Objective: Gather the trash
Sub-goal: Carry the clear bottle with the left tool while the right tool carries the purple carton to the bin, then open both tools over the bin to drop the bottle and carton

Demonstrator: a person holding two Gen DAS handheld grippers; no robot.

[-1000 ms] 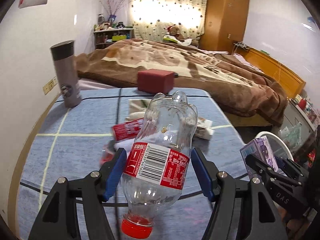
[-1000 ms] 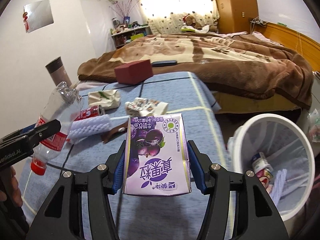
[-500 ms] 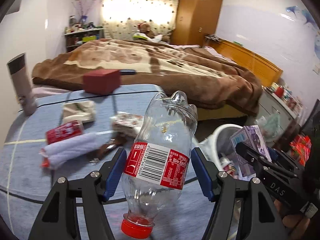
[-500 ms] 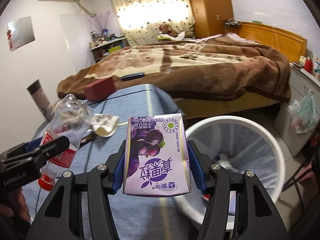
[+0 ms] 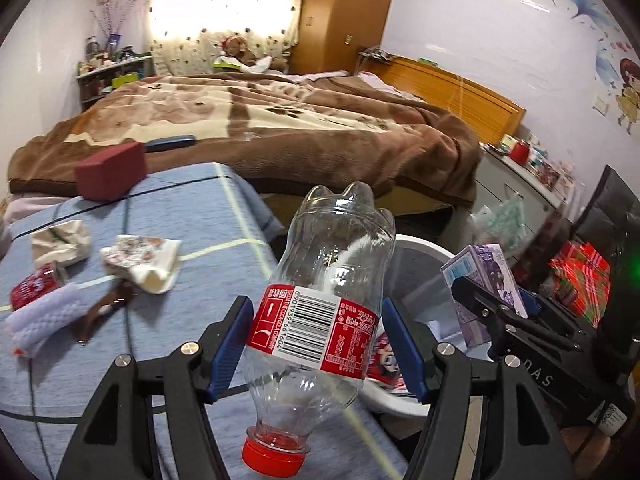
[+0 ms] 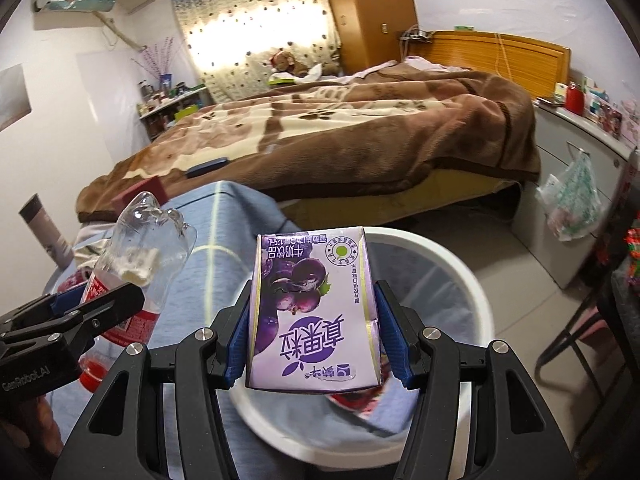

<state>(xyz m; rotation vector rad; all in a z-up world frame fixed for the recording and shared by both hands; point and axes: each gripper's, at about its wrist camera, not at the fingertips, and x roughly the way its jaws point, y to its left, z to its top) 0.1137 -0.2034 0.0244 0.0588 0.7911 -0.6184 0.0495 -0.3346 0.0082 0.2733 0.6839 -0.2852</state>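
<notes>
My left gripper (image 5: pixel 320 344) is shut on an empty clear plastic bottle (image 5: pixel 320 304) with a red label and red cap, cap toward me, held at the table's right edge beside the bin. My right gripper (image 6: pixel 314 332) is shut on a purple grape-milk carton (image 6: pixel 314 312), held over the white trash bin (image 6: pixel 464 280). The bin's rim (image 5: pixel 416 246) shows behind the bottle, with wrappers inside. The carton (image 5: pixel 488 288) and the bottle (image 6: pixel 136 264) each show in the other view.
On the blue-clothed table (image 5: pixel 192 220) lie crumpled wrappers (image 5: pixel 140 264), a red can (image 5: pixel 32 290), a white foam roll (image 5: pixel 40 320) and a red box (image 5: pixel 110 170). A bed (image 5: pixel 280 120) stands behind, a grey cabinet (image 6: pixel 568 200) right of the bin.
Both grippers have swung right, away from the table toward the bin. The carton now hangs over the bin's opening and the bottle is at the table's edge. Both grips are unchanged.
</notes>
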